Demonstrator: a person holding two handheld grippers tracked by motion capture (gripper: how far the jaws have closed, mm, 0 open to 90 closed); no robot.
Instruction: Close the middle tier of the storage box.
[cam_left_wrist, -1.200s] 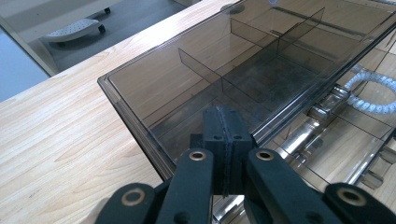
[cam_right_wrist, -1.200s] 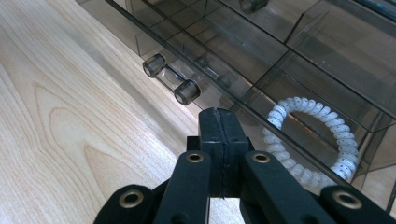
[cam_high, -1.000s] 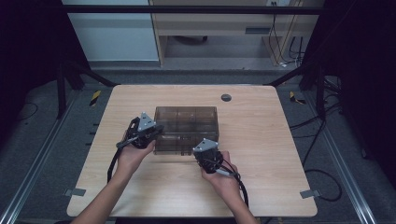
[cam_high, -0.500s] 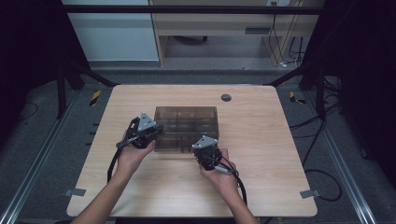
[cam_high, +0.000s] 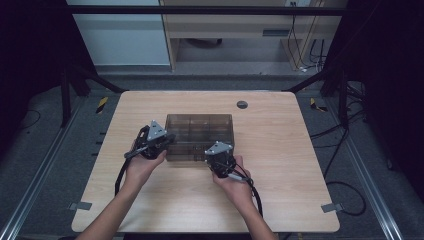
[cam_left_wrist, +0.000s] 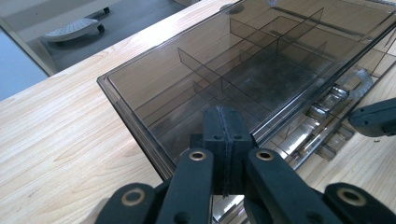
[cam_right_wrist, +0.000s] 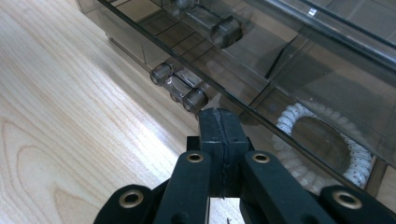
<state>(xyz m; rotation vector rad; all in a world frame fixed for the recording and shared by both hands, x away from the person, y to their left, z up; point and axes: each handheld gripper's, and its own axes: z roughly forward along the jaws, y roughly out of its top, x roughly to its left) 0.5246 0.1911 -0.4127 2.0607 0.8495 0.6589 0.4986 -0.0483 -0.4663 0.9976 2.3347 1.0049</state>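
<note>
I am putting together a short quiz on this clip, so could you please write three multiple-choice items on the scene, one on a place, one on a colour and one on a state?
1. Where does the smoky plastic box stand?
A. mid-table, just beyond the two grippers
B. on the floor beside the table
C. at the table's far right corner

2. What colour is the coiled ring inside the box?
A. red
B. white
C. green

3. How do the jaws of the right gripper stand?
A. wide open
B. clamped around a wooden block
C. shut, pads together, with nothing between them

Answers:
1 A: the high view shows the box at the middle of the table, with the left gripper at its left end.
2 B: the right gripper view shows the ring white through the tinted wall.
3 C: the pads meet in a closed seam.
</note>
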